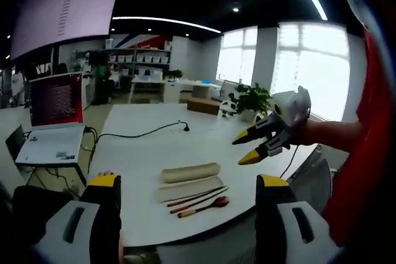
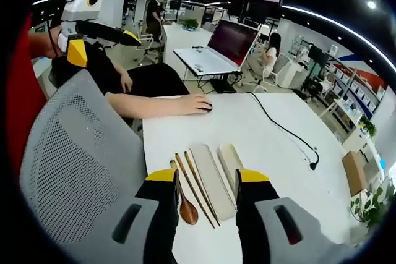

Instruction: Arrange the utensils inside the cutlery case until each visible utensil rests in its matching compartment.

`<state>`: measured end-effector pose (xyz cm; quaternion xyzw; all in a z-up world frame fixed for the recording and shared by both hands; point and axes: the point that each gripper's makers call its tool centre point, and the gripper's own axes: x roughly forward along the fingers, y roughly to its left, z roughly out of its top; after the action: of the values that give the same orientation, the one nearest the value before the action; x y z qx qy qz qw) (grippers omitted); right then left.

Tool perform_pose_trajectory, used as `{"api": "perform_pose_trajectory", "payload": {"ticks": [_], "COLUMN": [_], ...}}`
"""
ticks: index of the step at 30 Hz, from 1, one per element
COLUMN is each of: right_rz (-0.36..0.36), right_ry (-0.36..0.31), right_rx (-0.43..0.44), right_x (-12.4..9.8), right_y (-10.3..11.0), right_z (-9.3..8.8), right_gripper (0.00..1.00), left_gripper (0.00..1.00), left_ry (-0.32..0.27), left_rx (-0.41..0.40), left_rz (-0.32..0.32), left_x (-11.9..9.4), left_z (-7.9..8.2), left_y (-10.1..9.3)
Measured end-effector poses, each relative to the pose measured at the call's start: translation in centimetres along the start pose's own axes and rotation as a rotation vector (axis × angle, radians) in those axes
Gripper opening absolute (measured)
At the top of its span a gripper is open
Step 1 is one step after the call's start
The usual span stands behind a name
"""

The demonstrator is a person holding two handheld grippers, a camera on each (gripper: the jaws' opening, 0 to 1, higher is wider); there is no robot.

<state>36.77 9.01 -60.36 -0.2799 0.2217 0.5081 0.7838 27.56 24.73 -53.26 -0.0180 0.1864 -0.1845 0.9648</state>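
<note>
Counting what we see on the white table (image 2: 260, 146)

We count one wooden spoon (image 2: 185, 205), two chopsticks (image 2: 197, 187), two case halves (image 2: 211, 180) (lid and base lying apart), one laptop (image 2: 219, 51), one potted plant (image 1: 252, 100) and two grippers.

white table (image 1: 185, 146), case (image 1: 190, 180), utensils (image 1: 199, 201)

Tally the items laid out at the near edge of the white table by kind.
Wooden spoon: 1
Wooden chopsticks: 2
Cutlery case halves, flat one and rounded one: 2
Total: 5
</note>
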Motion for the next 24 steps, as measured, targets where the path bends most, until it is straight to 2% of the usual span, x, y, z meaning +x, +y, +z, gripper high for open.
{"api": "perform_pose_trajectory", "payload": {"ticks": [3, 10, 15, 17, 19, 24], "right_rz": [0.012, 0.024, 0.054, 0.063, 0.068, 0.104], "right_ry": [-0.007, 0.041, 0.069, 0.079, 0.084, 0.092], "right_rx": [0.004, -0.054, -0.099, -0.105, -0.116, -0.136], "right_x": [0.3, 1.6, 2.6, 3.0, 3.4, 4.2], "right_y": [0.2, 0.6, 1.4, 1.6, 1.8, 2.8], "right_z": [0.1, -0.4, -0.8, -1.0, -1.0, -0.9], "right_gripper": [0.3, 0.31, 0.3, 0.3, 0.3, 0.3], "left_gripper": [0.91, 0.9, 0.89, 0.89, 0.89, 0.89], "left_ry": [0.018, 0.041, 0.033, 0.004, 0.004, 0.044], "left_rx": [-0.002, -0.008, -0.04, -0.067, -0.062, -0.028], "left_rz": [0.005, 0.011, 0.036, 0.036, 0.039, 0.064], "left_x": [-0.2, -0.9, -1.1, -1.4, -1.6, -2.1], "left_z": [-0.5, -1.3, -1.4, -0.8, -0.8, -1.9], "left_y": [0.0, 0.1, 0.9, 0.9, 0.9, 1.3]}}
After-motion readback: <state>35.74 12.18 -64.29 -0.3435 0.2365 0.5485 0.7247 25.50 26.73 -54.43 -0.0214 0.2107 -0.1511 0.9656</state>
